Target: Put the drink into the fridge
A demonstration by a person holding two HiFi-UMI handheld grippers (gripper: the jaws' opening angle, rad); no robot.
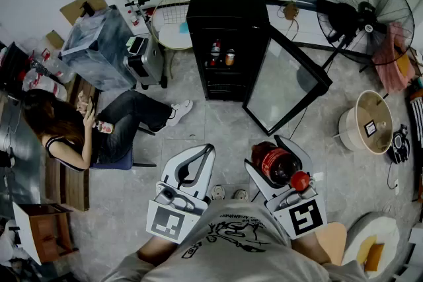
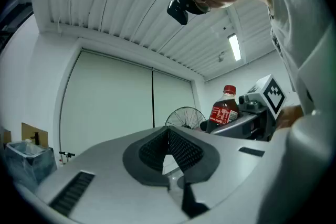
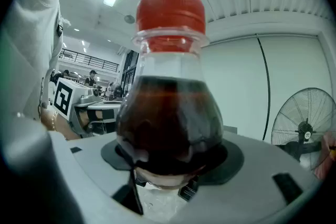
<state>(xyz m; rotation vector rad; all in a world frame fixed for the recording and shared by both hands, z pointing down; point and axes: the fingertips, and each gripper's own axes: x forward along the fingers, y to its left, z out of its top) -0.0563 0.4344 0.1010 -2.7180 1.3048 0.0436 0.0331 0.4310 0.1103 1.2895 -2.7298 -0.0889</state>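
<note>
While the right gripper (image 1: 273, 146) pinches the cola bottle (image 3: 170, 118) upright between its fingers, red cap above them, the left gripper (image 1: 209, 150) keeps fingers pressed together, empty; the open fridge (image 1: 228, 6) stands well beyond both fingertips.

bare floor (image 1: 218, 125) up to the open fridge (image 1: 228, 10), glass door (image 1: 284, 79) at right, seated person (image 1: 99, 132) at left
</note>
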